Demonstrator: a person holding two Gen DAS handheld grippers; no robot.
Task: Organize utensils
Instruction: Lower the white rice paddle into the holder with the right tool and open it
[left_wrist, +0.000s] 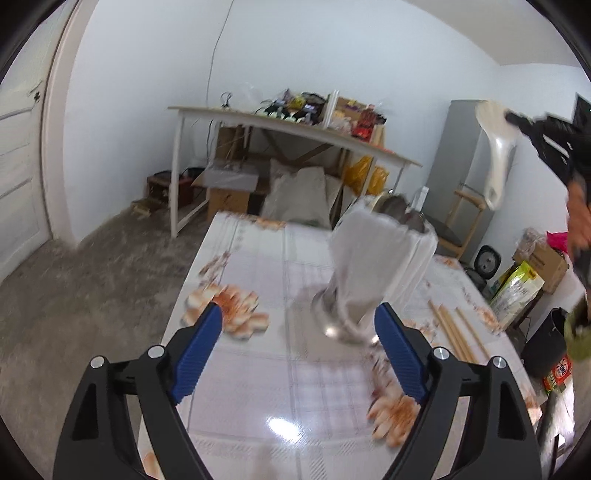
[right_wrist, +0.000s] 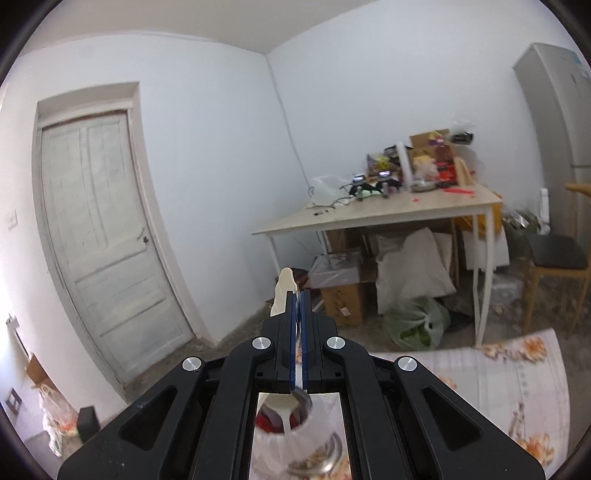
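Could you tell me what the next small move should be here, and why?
Probably bring the right gripper down so the spoon it is shut on drops into the holder. The spoon hangs above the table with the holder below, and the open left gripper sits beside the holder's base, ready to steady it.

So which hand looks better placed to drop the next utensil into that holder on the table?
The right. Its gripper is already shut on a cream spoon, raised above the utensil holder. The left gripper is open and empty, facing the holder, so it could steady it.
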